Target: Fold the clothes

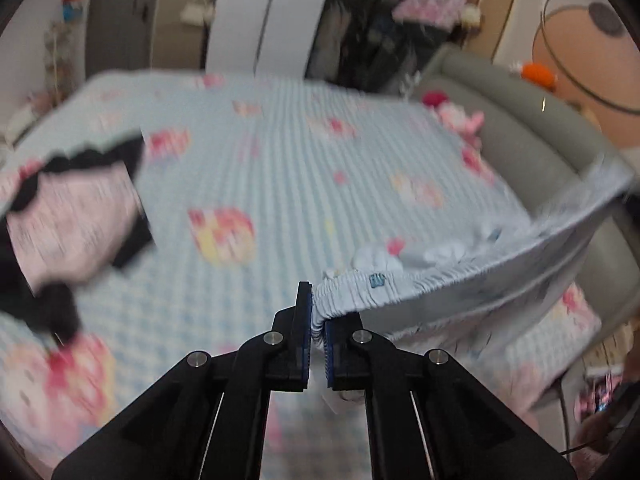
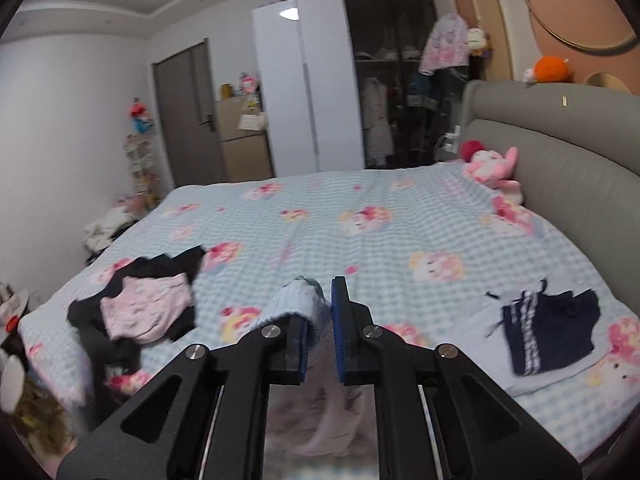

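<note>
both tools, left tool [image 1: 318, 330] and right tool [image 2: 320, 328], are clenched on the elastic waistband of light blue shorts [image 1: 440, 280] lifted over the bed [image 2: 360, 216] near edge; fabric soft, light, limp, best gripped at waistband corners.

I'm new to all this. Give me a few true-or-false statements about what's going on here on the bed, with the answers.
1. The left tool pinches a light blue garment's elastic edge. True.
2. The right tool is wide open and empty. False: it is shut on light blue cloth.
3. A pink garment lies on black clothes. True.
4. The navy shorts hang in the wardrobe. False: they lie on the bed.
5. A pink plush toy sits by the headboard. True.
</note>
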`<state>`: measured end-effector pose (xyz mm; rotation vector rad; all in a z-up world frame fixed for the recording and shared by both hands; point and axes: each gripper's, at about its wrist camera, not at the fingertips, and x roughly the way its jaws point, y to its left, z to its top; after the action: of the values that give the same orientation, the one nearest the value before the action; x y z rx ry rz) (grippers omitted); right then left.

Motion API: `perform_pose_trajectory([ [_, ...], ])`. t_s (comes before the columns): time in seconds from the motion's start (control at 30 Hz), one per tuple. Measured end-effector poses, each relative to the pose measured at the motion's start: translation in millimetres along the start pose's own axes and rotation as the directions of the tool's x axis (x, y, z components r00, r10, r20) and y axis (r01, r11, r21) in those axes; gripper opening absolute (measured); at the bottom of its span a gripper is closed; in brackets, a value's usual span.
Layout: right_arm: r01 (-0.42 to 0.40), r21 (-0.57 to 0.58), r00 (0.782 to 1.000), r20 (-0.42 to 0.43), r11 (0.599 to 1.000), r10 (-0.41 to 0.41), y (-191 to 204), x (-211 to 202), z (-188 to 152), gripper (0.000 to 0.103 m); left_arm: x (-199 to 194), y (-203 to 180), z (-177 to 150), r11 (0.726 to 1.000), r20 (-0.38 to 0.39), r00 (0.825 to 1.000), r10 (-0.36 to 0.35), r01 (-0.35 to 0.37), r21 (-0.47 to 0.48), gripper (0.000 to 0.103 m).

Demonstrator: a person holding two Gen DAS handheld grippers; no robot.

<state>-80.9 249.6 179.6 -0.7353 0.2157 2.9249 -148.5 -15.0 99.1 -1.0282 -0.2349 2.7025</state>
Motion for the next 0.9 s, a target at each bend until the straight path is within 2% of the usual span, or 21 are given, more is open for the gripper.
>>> perform_pose_trajectory([
  [0.07, -0.008, 0.018, 0.999, -0.039, 1.000, 0.009, -13.3, 16.7, 17.1, 0.009, -29.1, 2.1, 51.1, 0.999, 0.083, 0.996, 0.018, -0.021, 0.031, 0.005],
  [0.13, -0.035, 0.028, 0.999, -0.038, 0.999, 0.036, -18.4, 20.9, 32.2, 0.009, -51.4, -3.8, 86.8, 0.997, 0.140, 0.989, 0.037, -0.047, 0.068, 0.005],
  [0.2, -0.070, 0.019, 0.997, 0.019, 0.997, 0.069, -12.5, 11.2, 52.0, 0.009, -74.8, -16.8, 118.0, 0.987, 0.213, 0.974, 0.082, -0.110, 0.121, 0.005],
  [0.27, -0.090, 0.003, 0.992, 0.088, 0.996, 0.090, -3.6, -3.1, 71.7, 0.009, -97.0, -27.2, 138.2, 0.978, 0.267, 0.959, 0.096, -0.141, 0.154, 0.005],
  [0.33, -0.102, 0.013, 0.990, 0.096, 0.995, 0.100, -2.5, -6.1, 64.3, 0.009, -116.4, -33.2, 142.0, 0.974, 0.312, 0.946, 0.086, -0.145, 0.171, 0.005],
  [0.4, -0.113, 0.024, 0.989, 0.100, 0.993, 0.110, -1.7, -8.3, 55.3, 0.009, -124.2, -30.9, 129.7, 0.977, 0.315, 0.947, 0.067, -0.126, 0.172, 0.005],
  [0.47, -0.124, 0.034, 0.987, 0.105, 0.992, 0.120, -1.0, -10.6, 46.3, 0.010, -113.7, -21.2, 94.6, 0.984, 0.264, 0.963, 0.047, -0.091, 0.156, 0.005],
  [0.5, -0.139, 0.047, 0.989, 0.066, 0.989, 0.136, -3.2, -5.2, 28.0, 0.010, -105.7, -15.2, 75.0, 0.987, 0.230, 0.972, 0.041, -0.076, 0.142, 0.006],
  [0.57, -0.132, 0.073, 0.989, -0.054, 0.989, 0.136, -6.3, 13.1, -30.6, 0.010, -71.5, 4.2, 22.1, 0.995, 0.106, 0.993, 0.050, -0.058, 0.081, 0.006],
  [0.63, -0.119, 0.097, 0.975, -0.174, 0.988, 0.135, -9.4, 31.8, -90.3, 0.010, -37.9, 19.9, -23.6, 0.998, -0.013, 0.999, 0.046, -0.046, 0.030, 0.006],
  [0.7, -0.089, 0.117, 0.940, -0.320, 0.989, 0.122, -10.5, 54.4, -151.1, 0.010, -5.9, 32.3, -63.7, 0.999, -0.126, 0.991, 0.037, -0.039, -0.012, 0.006],
  [0.77, -0.077, 0.130, 0.883, -0.452, 0.989, 0.128, -9.4, 71.7, -196.4, 0.010, 10.7, 35.1, -90.6, 0.999, -0.188, 0.982, 0.028, -0.033, -0.024, 0.006],
  [0.8, -0.072, 0.131, 0.853, -0.505, 0.989, 0.129, -8.2, 77.9, -215.6, 0.014, 16.2, 35.8, -101.5, 0.999, -0.207, 0.978, 0.018, -0.025, -0.030, 0.006],
  [0.87, -0.066, 0.113, 0.832, -0.542, 0.991, 0.117, -5.2, 78.8, -236.1, 0.021, 19.9, 36.3, -116.8, 0.999, -0.220, 0.975, -0.009, -0.003, -0.054, 0.006],
  [0.9, -0.067, 0.110, 0.830, -0.546, 0.992, 0.117, -5.8, 77.8, -240.7, 0.028, 21.4, 36.8, -123.6, 0.998, -0.226, 0.974, -0.020, 0.005, -0.067, 0.006],
])
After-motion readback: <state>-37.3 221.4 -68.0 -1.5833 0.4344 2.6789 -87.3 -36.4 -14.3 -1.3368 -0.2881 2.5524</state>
